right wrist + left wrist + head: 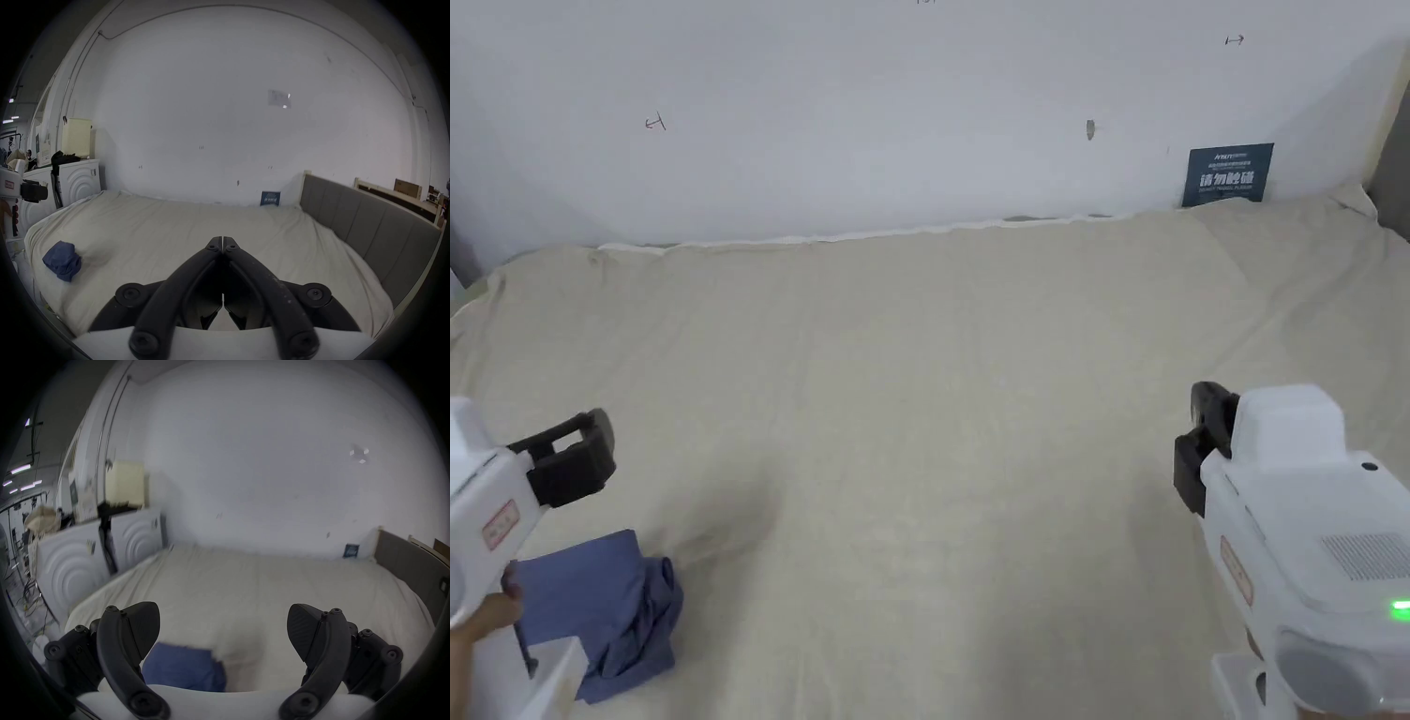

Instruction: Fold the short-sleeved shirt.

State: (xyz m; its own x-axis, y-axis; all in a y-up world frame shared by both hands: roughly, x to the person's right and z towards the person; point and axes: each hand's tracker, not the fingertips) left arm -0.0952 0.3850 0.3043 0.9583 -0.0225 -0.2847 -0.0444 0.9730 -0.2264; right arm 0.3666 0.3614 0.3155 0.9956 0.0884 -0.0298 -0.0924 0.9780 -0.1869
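My right gripper (pixel 222 240) is nearest, its jaws pressed together on nothing, hanging above the near right part of the bed (pixel 956 394). My left gripper (pixel 223 630) hangs over the near left corner with its jaws spread wide and nothing between them. The shirt (pixel 605 609), blue, lies bunched in a small heap on that corner, just below the left gripper and well apart from the right one. The bed is covered by a cream sheet (pixel 170 226), lightly creased and pulled up to a white wall (pixel 900 103) at the far side. A small dark sign (pixel 1227 173) leans at the foot of the wall toward the right. A grey padded headboard (pixel 365 219) runs along the bed's right edge. Beyond the left edge stand white panels (pixel 73 572) with raised rings, cluttered on top, with a pale box (pixel 76 137) among the clutter.
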